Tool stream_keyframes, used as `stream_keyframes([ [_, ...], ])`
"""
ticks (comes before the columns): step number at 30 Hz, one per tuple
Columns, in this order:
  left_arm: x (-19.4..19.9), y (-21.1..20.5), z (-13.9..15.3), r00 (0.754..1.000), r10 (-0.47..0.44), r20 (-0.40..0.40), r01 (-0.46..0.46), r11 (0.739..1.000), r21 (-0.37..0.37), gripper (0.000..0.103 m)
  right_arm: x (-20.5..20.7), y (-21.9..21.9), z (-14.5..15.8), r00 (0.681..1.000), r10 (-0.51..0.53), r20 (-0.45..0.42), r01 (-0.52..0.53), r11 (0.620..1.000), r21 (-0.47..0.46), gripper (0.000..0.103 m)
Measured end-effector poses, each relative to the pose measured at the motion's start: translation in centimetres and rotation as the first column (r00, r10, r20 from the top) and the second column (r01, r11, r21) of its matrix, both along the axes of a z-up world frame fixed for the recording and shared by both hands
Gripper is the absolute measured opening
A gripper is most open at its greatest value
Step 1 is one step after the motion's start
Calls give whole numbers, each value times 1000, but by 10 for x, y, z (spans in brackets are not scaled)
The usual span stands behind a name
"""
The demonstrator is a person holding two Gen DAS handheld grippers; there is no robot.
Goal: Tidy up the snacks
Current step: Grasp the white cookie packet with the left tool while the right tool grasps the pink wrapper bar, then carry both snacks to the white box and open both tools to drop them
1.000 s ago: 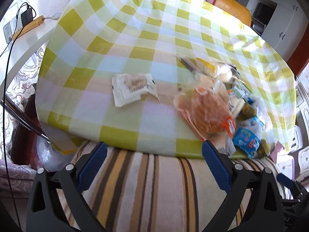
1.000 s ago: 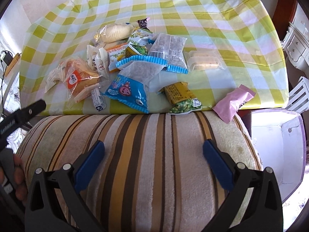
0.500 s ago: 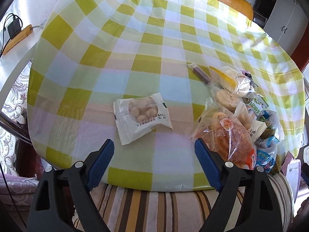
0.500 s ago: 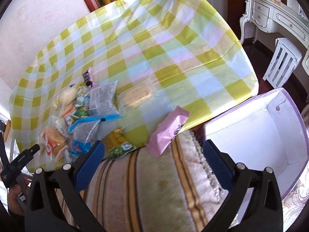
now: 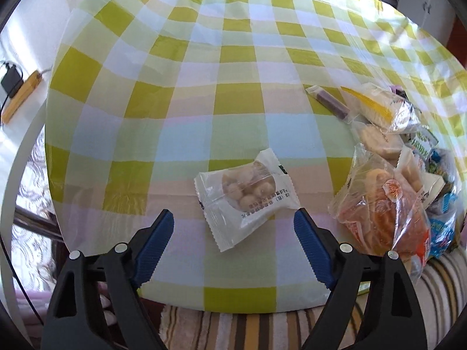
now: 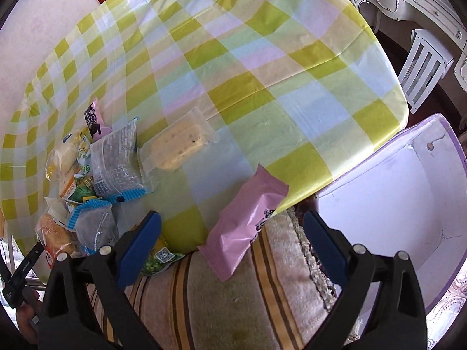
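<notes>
Glossy plastic tablecloth (image 5: 186,93), yellow-green/pale blue/pink check, creased near the far edge. Left gripper (image 5: 233,227): ribbed blue pads, black frame, jaws spread wide and gripping nothing. White crimp-edged pouch (image 5: 248,195) with a clear round window showing small beige balls lies flat on the cloth just ahead of the pads. To its right, crinkly clear bag of orange pastry (image 5: 382,213) at the front of the snack pile.

Right gripper (image 6: 232,242): jaws closing, nothing pressed by the pads. Smooth pink pillow-pack (image 6: 245,224) sits between them, overhanging the table edge onto the striped fuzzy cushion (image 6: 233,297). White bin with lilac rim (image 6: 408,192) just right of the table.

Vs a second ago: left view has come forward from the cushion to the white pouch; right view has swung from the pile to the pink pack and bin.
</notes>
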State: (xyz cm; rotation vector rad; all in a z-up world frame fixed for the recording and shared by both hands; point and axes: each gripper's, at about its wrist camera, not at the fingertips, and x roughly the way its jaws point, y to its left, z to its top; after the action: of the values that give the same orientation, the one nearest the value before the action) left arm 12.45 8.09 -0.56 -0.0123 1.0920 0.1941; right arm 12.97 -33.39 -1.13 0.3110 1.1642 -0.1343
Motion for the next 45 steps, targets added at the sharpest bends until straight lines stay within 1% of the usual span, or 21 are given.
stream_keyframes([
  [2, 4, -4, 0, 998, -61, -3, 61, 995, 79, 90, 1, 1, -2, 1000, 2, -9, -2, 1000, -1, 85],
  [3, 6, -6, 0, 996, -93, -9, 93, 990, 105, 90, 2, 1, -3, 1000, 3, -11, -3, 1000, -2, 84],
  [6, 12, -7, 0, 985, -174, -15, 175, 975, 137, 91, 3, 3, -5, 1000, 11, -17, -11, 1000, -5, 77],
  [7, 14, -7, 0, 979, -201, -13, 201, 970, 136, 91, 4, 3, -6, 1000, 12, -22, -12, 1000, -5, 68],
  [8, 16, -7, -1, 975, -224, -9, 223, 966, 129, 91, 5, 3, -7, 999, 13, -30, -13, 1000, -3, 62],
  [13, 25, -10, -6, 947, -322, 0, 320, 941, 110, 90, 6, 4, -10, 999, 15, -39, -15, 1000, -4, 59],
  [15, 27, -11, -9, 940, -342, -11, 341, 935, 94, 83, 5, 3, -9, 999, 6, -39, -7, 1000, -7, 56],
  [16, 28, -11, -11, 938, -347, -20, 347, 935, 75, 73, 5, 2, -9, 999, 1, -39, -1, 1000, -7, 54],
  [17, 28, -10, -13, 937, -348, -24, 348, 936, 56, 68, 5, 1, -9, 999, -4, -38, 3, 1000, -7, 51],
  [18, 28, -8, -12, 938, -346, -19, 346, 937, 40, 66, 4, 1, -8, 999, -7, -36, 6, 1000, -8, 49],
  [20, 26, -7, -12, 938, -346, -19, 346, 938, 27, 61, 3, 1, -6, 1000, -1, -28, 1, 1000, -11, 40],
  [21, 26, -6, -13, 939, -343, -20, 344, 939, 21, 58, 4, 3, -5, 1000, 8, -26, -9, 1000, -14, 37],
  [22, 26, -5, -13, 940, -340, -19, 341, 940, 6, 53, 4, 5, -5, 1000, 17, -24, -18, 1000, -20, 36],
  [23, 25, -3, -12, 941, -338, -17, 337, 941, -12, 49, 4, 6, -4, 999, 23, -24, -24, 999, -24, 36],
  [29, 24, 3, -12, 948, -317, -12, 316, 947, -50, 47, 4, 10, -1, 999, 50, -12, -50, 998, -28, 31],
  [34, 22, 5, -10, 955, -296, -12, 295, 954, -58, 45, 5, 13, 4, 998, 65, 9, -65, 997, -29, 28],
  [39, 20, 10, -4, 970, -243, -3, 242, 969, -48, 44, 4, 15, 9, 996, 81, 28, -80, 996, -25, 27],
  [45, 11, 13, 19, 984, -170, 51, 171, 985, -11, 44, 4, 18, 9, 994, 102, 40, -102, 995, -17, 25],
])
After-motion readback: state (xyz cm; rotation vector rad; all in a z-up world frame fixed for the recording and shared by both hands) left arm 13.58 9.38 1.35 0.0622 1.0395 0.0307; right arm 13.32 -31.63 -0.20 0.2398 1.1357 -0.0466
